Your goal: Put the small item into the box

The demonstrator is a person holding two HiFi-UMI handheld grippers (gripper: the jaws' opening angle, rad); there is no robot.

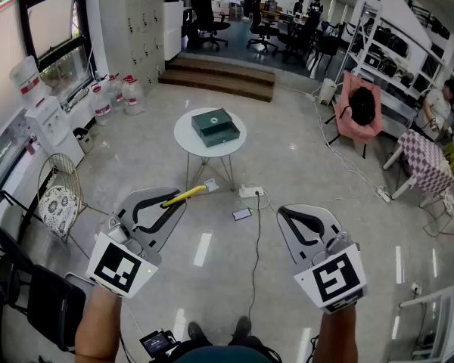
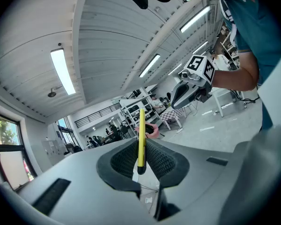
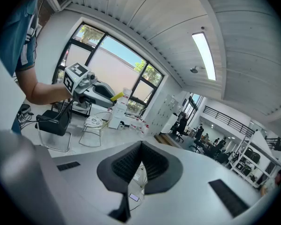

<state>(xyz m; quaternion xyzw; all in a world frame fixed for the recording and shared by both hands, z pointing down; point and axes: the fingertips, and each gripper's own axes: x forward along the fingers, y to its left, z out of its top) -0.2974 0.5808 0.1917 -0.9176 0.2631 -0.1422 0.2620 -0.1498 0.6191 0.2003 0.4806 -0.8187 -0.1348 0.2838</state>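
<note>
Yellow pen [image 1: 185, 196] clamped in left gripper [image 1: 169, 203]
Right gripper [image 1: 286, 213] jaws together, empty; green box [image 1: 216, 126] on round table [image 1: 183, 138], upper centre.

Open-plan office with lab-style workspace. Back area up wooden step [image 1: 219, 78]: desks [image 1: 284, 13] with seated people, black office chairs [image 1: 209, 17]. Metal shelving racks [image 1: 393, 59] loaded with gear along right wall. White lockers [image 1: 140, 21] at left. Water jugs [image 1: 117, 93] and water dispenser [image 1: 49, 119] under large windows [image 3: 117, 64]. Polished floor, power strip [image 1: 250, 192] and cable [image 1: 256, 248] lying loose. Small round table [image 1: 183, 134] mid-floor. Slatted ceiling, strip lights [image 2: 63, 71], mezzanine railing [image 3: 227, 118].
</note>
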